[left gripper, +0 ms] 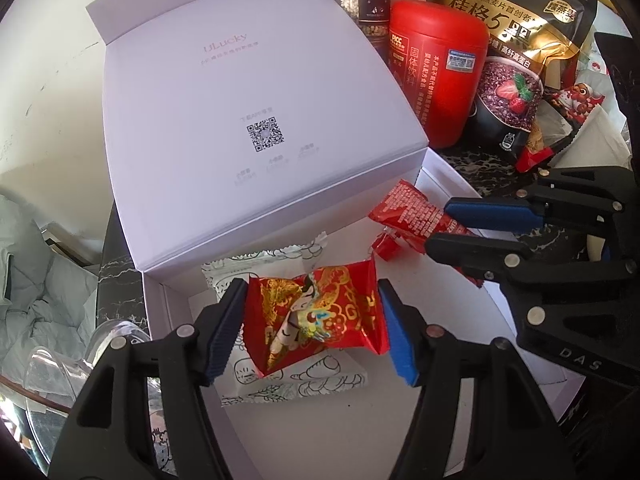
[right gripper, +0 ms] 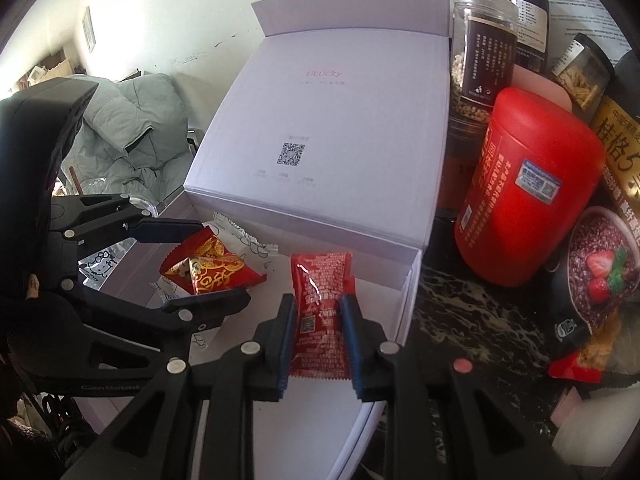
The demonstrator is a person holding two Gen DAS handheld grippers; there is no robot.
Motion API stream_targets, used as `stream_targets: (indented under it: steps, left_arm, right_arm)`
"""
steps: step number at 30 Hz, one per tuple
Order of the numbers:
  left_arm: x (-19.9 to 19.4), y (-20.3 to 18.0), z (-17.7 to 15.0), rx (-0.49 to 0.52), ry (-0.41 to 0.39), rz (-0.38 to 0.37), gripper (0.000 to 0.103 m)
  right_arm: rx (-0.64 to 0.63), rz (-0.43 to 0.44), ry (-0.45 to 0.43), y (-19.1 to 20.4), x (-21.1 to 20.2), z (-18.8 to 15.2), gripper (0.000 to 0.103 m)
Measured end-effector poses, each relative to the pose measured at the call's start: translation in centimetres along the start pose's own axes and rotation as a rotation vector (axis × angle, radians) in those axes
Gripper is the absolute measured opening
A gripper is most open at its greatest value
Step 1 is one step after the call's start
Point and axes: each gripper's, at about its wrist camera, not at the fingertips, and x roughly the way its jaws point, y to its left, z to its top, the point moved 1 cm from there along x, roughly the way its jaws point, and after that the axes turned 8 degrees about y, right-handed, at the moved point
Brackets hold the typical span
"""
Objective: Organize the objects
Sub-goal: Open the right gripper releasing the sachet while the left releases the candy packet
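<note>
Off the left edge of the dark marbled tabletop [right gripper: 460,308]: a grey quilted jacket [right gripper: 132,128] heaped well apart, and clear glassware [left gripper: 60,364] just beside the white box [left gripper: 352,432].

In the white box, lid [left gripper: 248,112] propped upright at the back: a white line-drawn packet [left gripper: 280,384] flat on the floor toward the left wall. Directly above it, held by the left hand-held gripper [left gripper: 310,330], partly closed with blue pads [left gripper: 400,340] pressing both ends, a red-and-gold candy packet [left gripper: 316,320]. Further right, near the box's right wall, a slim red sachet [right gripper: 320,320] printed with white text, pinched at its lower end by the right hand-held gripper [right gripper: 318,346], jaws nearly together.

Crowding the tabletop beyond the box's right wall: a red canister [right gripper: 528,200] just beside the lid, clear grain jars [right gripper: 480,48] behind it, a black-and-gold Quaker oat bag [left gripper: 516,52] at the far right, and a red snack packet [right gripper: 576,368] at the bag's foot.

Only from the left wrist: a cartoon-printed red wrapper [left gripper: 576,104] to the right of the oat bag. Only from the right wrist: printed white paper [right gripper: 588,4] behind the jars, and a jar of pale strips [right gripper: 584,76].
</note>
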Motion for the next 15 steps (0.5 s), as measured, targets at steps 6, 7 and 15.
stream_targets:
  steps: [6,7,15]
  left_arm:
    - [-0.2,-0.2,-0.1,-0.02,0.007,0.016,0.067]
    - [-0.3,-0.1,-0.1,-0.028,0.006,0.016,0.067]
    - [-2.7,0.5,-0.4,-0.073,-0.02,0.031,0.069]
  right_arm:
    - [0.014,-0.009,-0.003,-0.2,-0.2,0.1,0.027]
    - [0.013,-0.008,-0.008,-0.1,-0.5,0.1,0.028]
    - [0.003,-0.019,-0.068,0.7,-3.2,0.4,0.039]
